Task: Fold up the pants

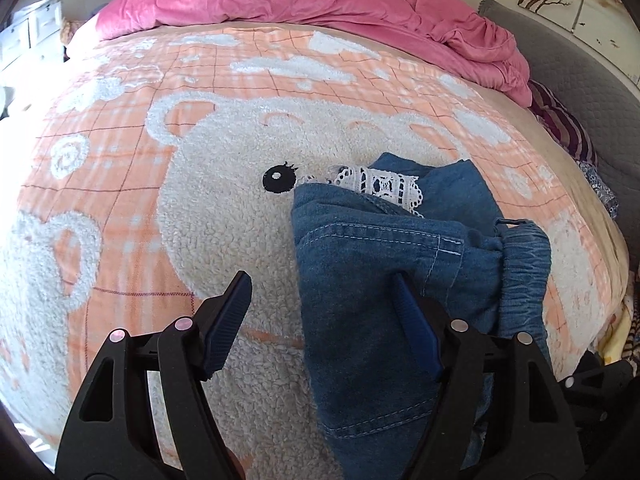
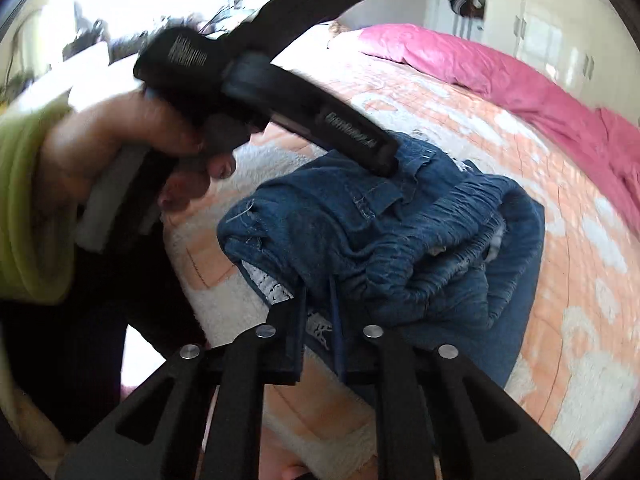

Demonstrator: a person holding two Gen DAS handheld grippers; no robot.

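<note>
Spread over the bed (image 1: pixel 132 216), a peach bear blanket carries the bunched denim pants (image 1: pixel 372 264); left claw (image 1: pixel 324 280) stands spread over their edge, while right claw (image 2: pixel 318 304) pinches the denim and lace trim

Bedroom textiles and tooling, surfaces as seen

Pants (image 1: pixel 360 264): matt blue denim, pale topstitching, shirred waistband, white openwork lace trim (image 1: pixel 380 184). Blanket (image 1: pixel 224 208): nubbly cream fleece on smoother peach checked cloth. Duvet (image 1: pixel 304 0): pink, soft, creased, faintly sheened. Left gripper (image 1: pixel 324 292): matt black plastic, ribbed dark-blue pads, shiny metal pins. Right gripper (image 2: pixel 318 312): same finish. Sleeve (image 2: pixel 24 208): lime knit cloth.
</note>
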